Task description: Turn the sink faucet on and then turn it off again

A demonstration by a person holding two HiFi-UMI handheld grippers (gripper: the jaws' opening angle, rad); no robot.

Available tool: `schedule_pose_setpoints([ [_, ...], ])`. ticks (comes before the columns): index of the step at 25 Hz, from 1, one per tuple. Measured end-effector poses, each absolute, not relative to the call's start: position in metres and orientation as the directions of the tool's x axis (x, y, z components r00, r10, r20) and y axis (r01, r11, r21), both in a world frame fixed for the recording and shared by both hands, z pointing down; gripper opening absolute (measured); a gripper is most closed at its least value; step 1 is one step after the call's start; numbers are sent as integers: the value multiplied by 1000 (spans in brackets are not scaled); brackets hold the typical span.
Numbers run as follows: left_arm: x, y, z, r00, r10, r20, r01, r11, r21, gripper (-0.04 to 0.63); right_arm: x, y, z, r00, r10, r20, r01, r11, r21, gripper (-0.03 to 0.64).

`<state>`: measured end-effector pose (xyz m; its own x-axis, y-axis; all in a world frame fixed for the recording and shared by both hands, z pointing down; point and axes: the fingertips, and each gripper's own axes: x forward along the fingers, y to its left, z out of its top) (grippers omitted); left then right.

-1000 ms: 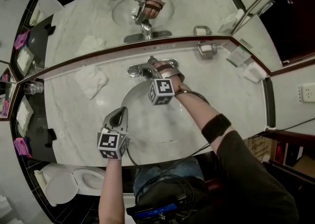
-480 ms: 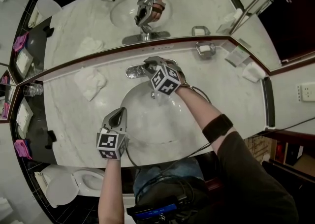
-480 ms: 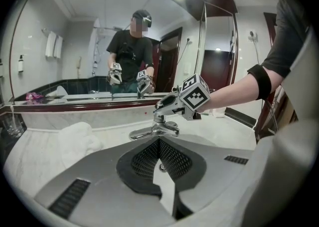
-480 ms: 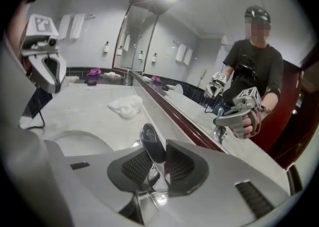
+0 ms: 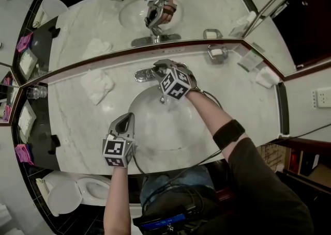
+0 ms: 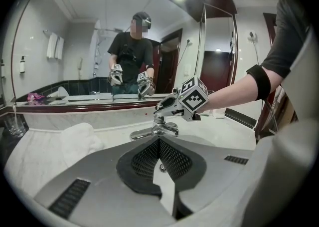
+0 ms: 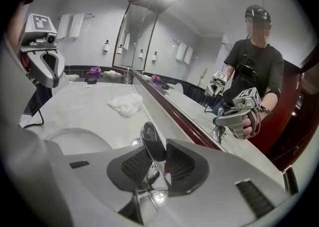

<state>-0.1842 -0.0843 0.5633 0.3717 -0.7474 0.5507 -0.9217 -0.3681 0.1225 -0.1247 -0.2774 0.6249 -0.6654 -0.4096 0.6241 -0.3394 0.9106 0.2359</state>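
Right gripper view: right gripper clamps the shiny chrome faucet lever; left gripper closed.

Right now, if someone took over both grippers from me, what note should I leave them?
Right gripper: shut on the faucet lever, at the back of the sink basin.
Left gripper: shut, empty, hovering over the basin's near side.
Faucet: mounted behind the basin, by the mirror; a white towel lies on the counter to its left.
Done: lever gripped. Whether water is running cannot be told.
Left: open the faucet if it is not yet on, then turn the lever off and release.
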Motion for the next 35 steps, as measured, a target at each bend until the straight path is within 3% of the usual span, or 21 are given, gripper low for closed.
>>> schedule_pose_setpoints([
  [10,-185,-70,552,371,-758,537,-923,-364,123,2,-116,-264,613,-540,-531,654,-272,845,461,115],
  [18,-178,-54,533,377,-777,504,-922,-365,128,2,-102,-213,565,-558,-555,616,-195,810,553,117],
  [21,-176,-48,527,370,-790,488,-926,-357,125,2,-86,-194,546,-567,-580,585,-214,790,575,69],
  [24,-172,-40,518,376,-798,470,-925,-355,136,2,-65,-173,525,-575,-598,558,-291,787,544,24],
  [28,-167,-33,509,383,-808,448,-923,-356,148,2,-37,-143,506,-593,-609,527,-431,793,431,21],
  [35,-149,-27,498,406,-810,423,-914,-375,157,2,19,-102,469,-626,-635,454,-671,734,102,21],
])
